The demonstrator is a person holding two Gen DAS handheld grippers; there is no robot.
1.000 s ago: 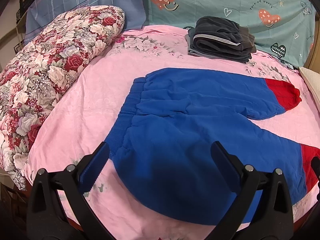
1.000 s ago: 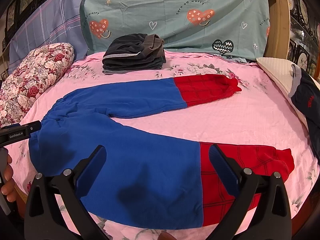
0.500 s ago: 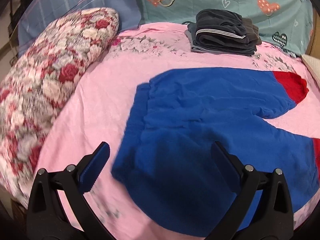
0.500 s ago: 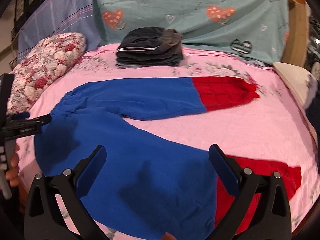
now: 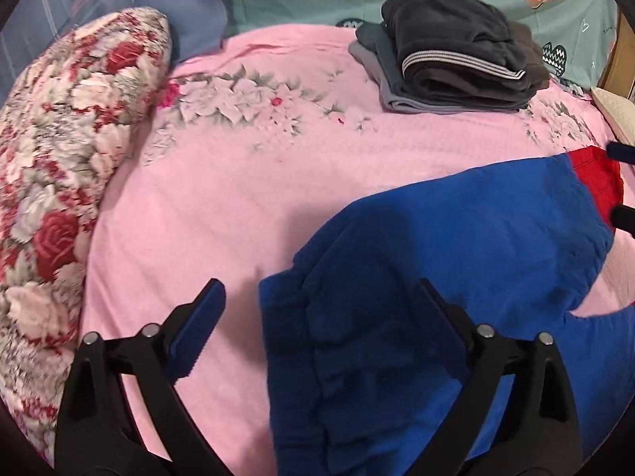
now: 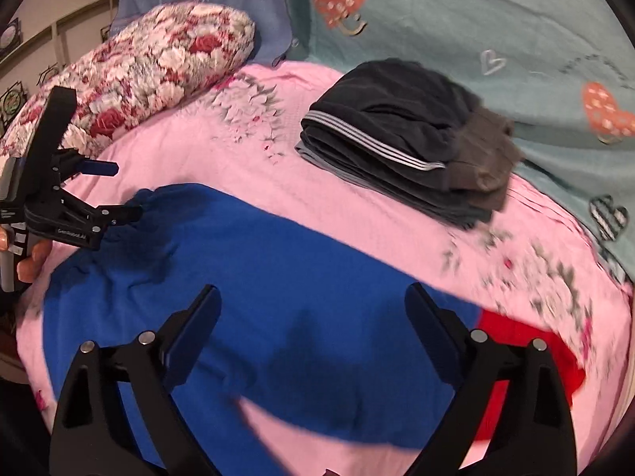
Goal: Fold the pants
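Step in hand, as I judge it: approach for the first fold; no grasp made yet, pants lie unfolded.

Left tool: jaws wide apart, holding nothing. It hovers over the waistband end of the blue-and-red pants; the waistband edge sits between the fingers, nearer the right finger. The left finger is over bare pink bedsheet. Contact w/ fabric: cannot tell.

Right tool: jaws also wide apart, empty. It is above the far blue leg, w/ the red cuff toward its right finger.

The pants are spread flat on the bed, waist to the left, legs running right. A stack of folded dark clothes lies well apart, toward the headboard.

Next move, my est.: lower both tools, pinch the leg edge at waist and cuff ends, then carry one leg over the other. Both layers must be caught cleanly.
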